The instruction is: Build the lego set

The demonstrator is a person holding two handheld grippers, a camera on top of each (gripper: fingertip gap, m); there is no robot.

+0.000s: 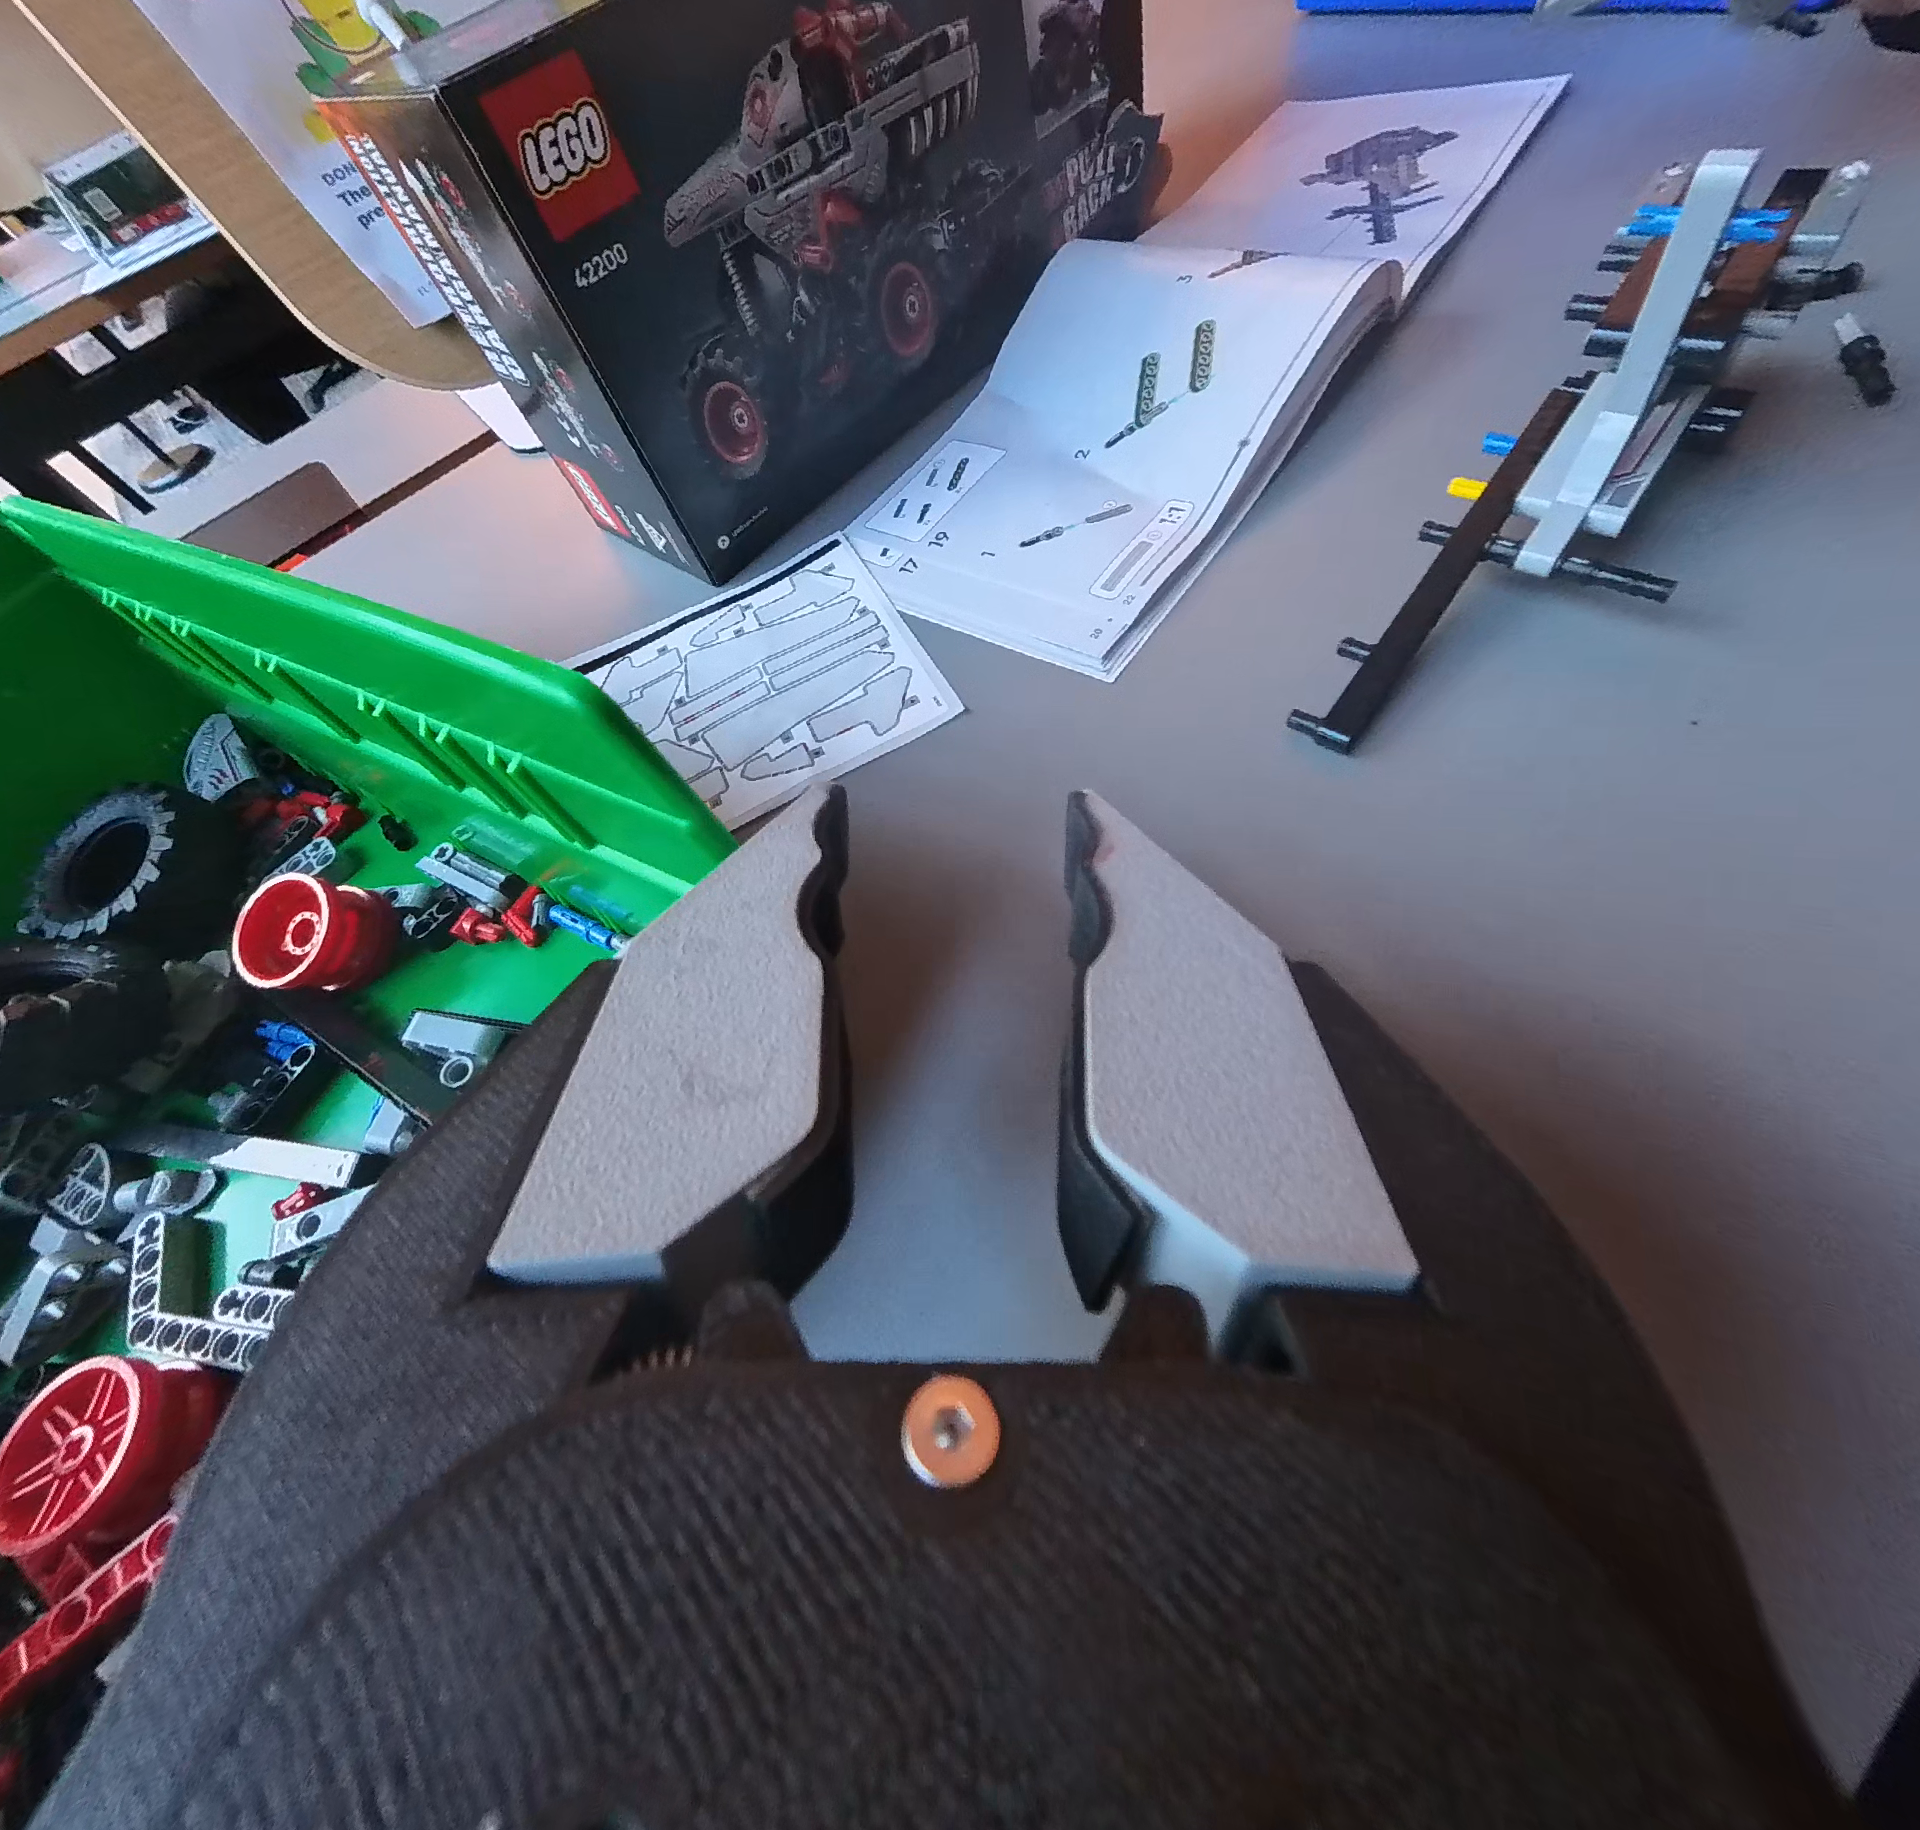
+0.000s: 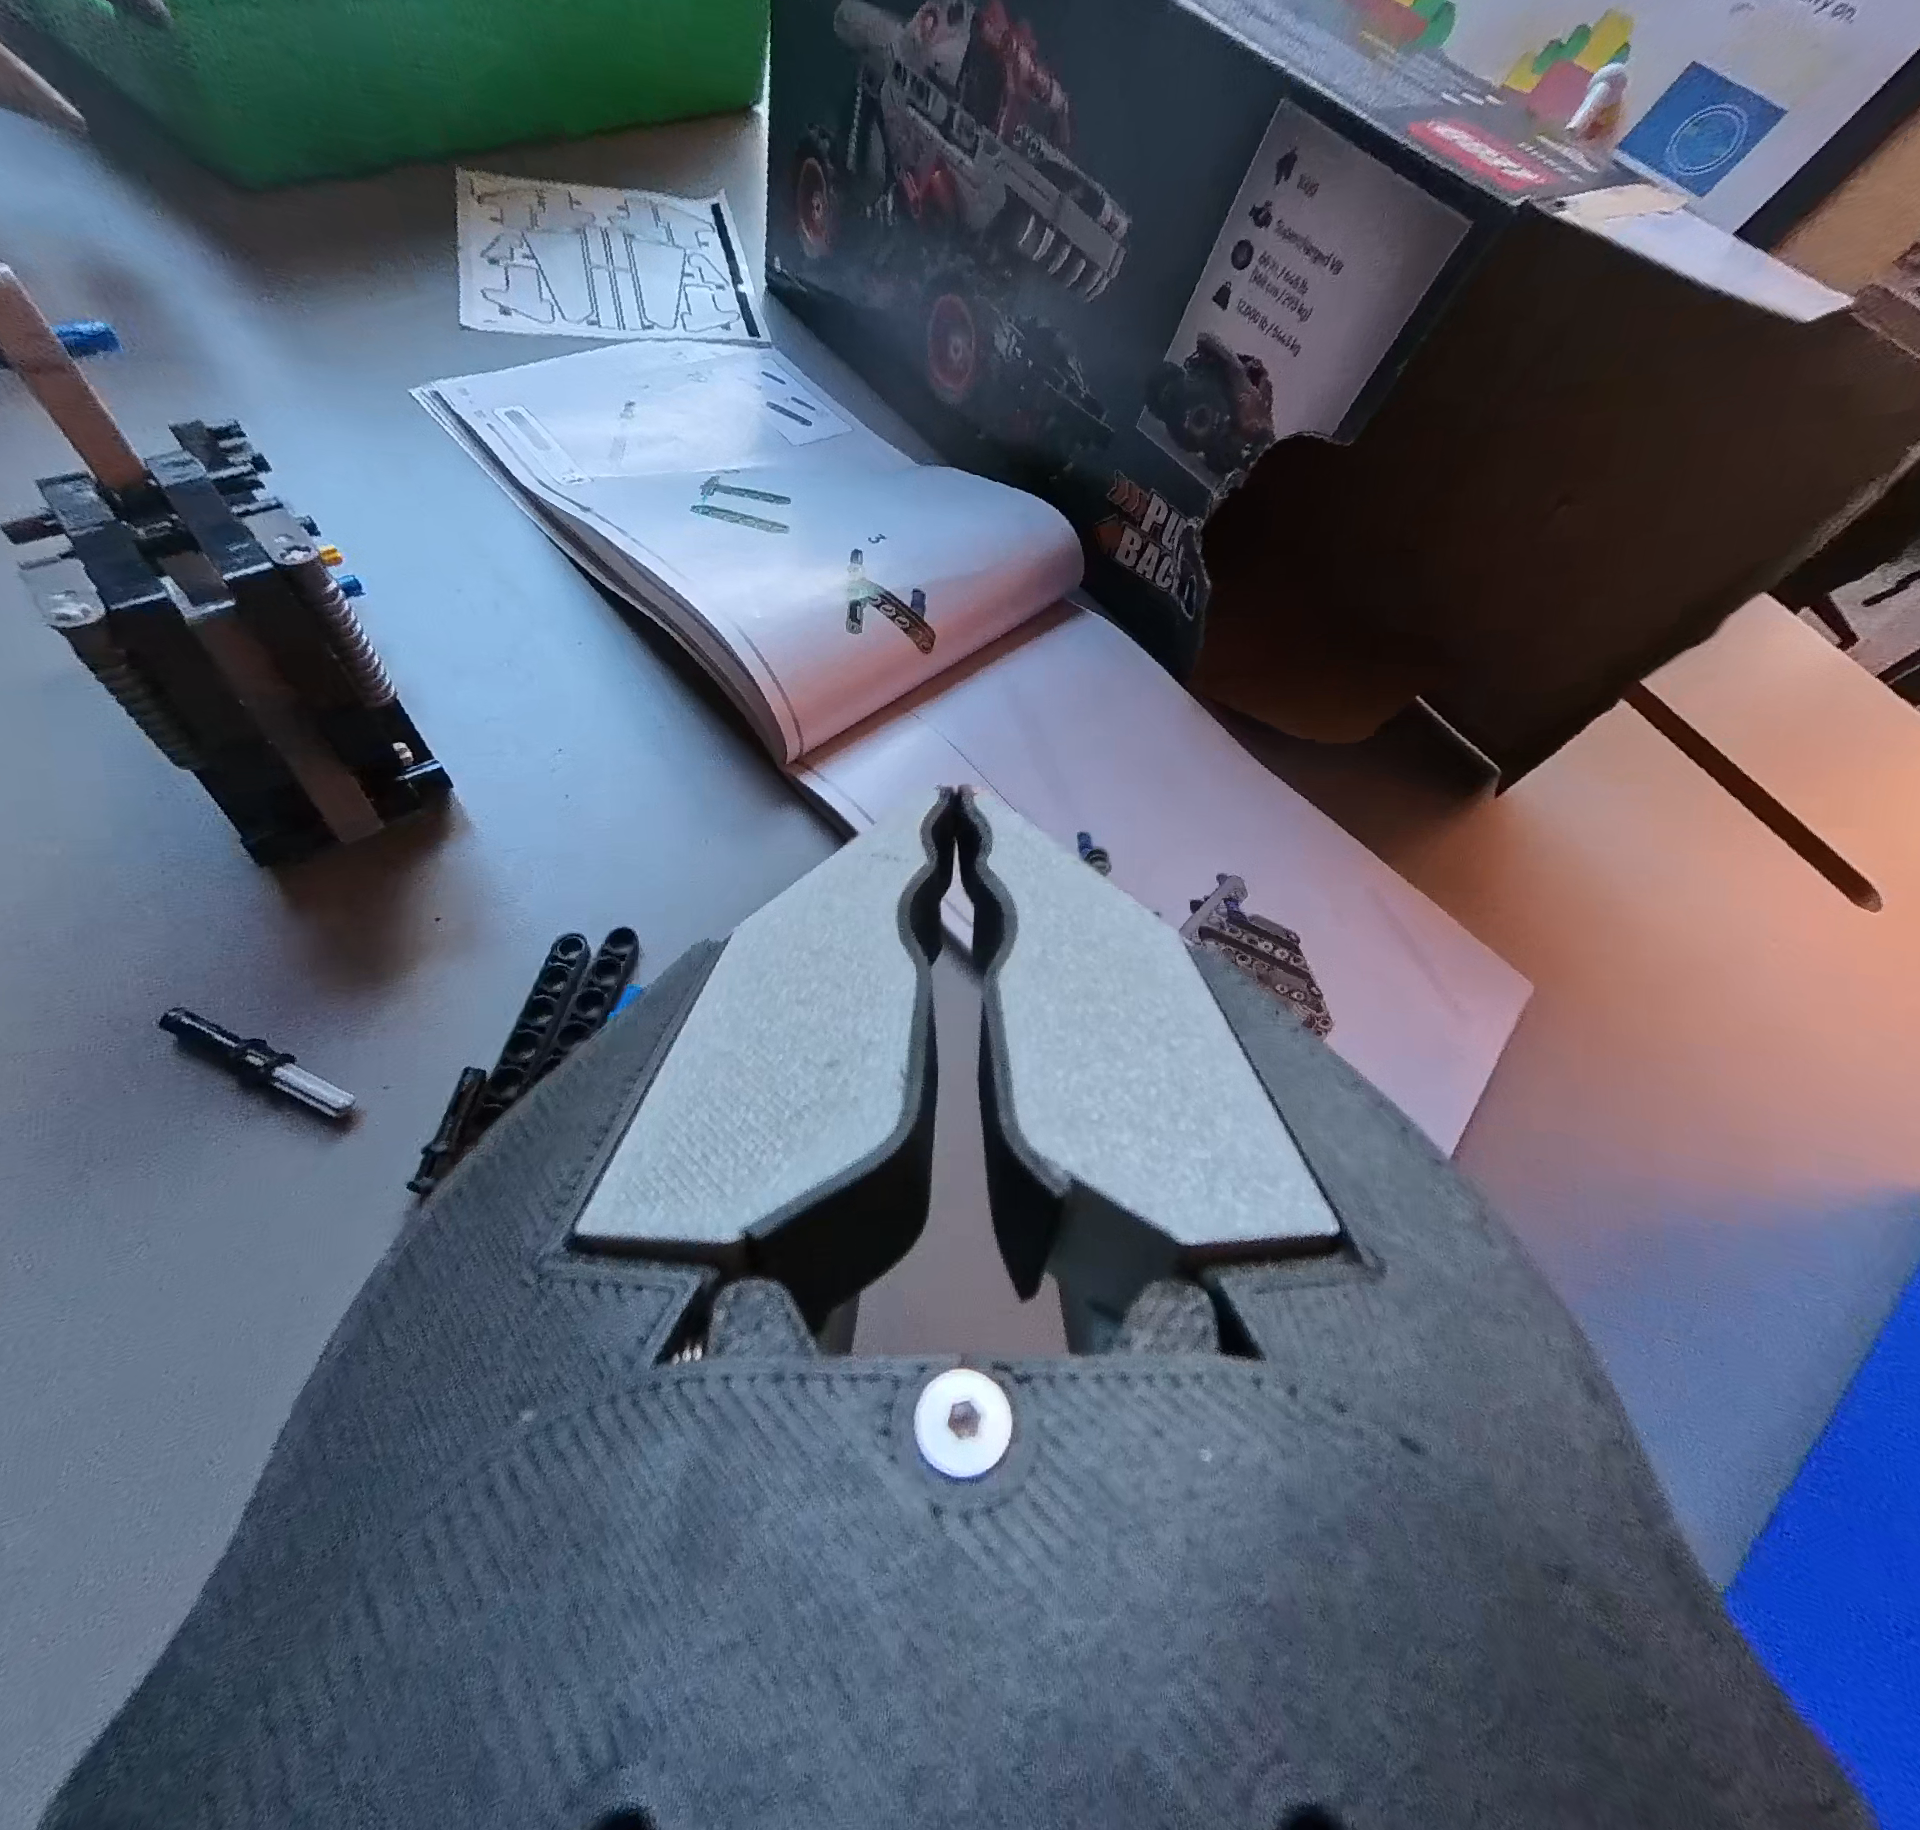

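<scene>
One grey table carries a green bin of loose parts, the set's box, an open instruction booklet and the half-built model (lying near the booklet) | left gripper hovers beside the bin, fingers apart, empty | right gripper over the booklet's page, tips pressed together, holding nothing.

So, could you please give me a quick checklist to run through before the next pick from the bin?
1. Left gripper open and empty: ok.
2. Right gripper shut, nothing visibly held: ok.
3. Green bin within the left gripper's view, loose parts visible inside: ok.
4. Instruction booklet lying open on the table: ok.
5. Partial assembly standing clear of both grippers: ok.
6. Which part the current step needs: cannot tell.
</scene>
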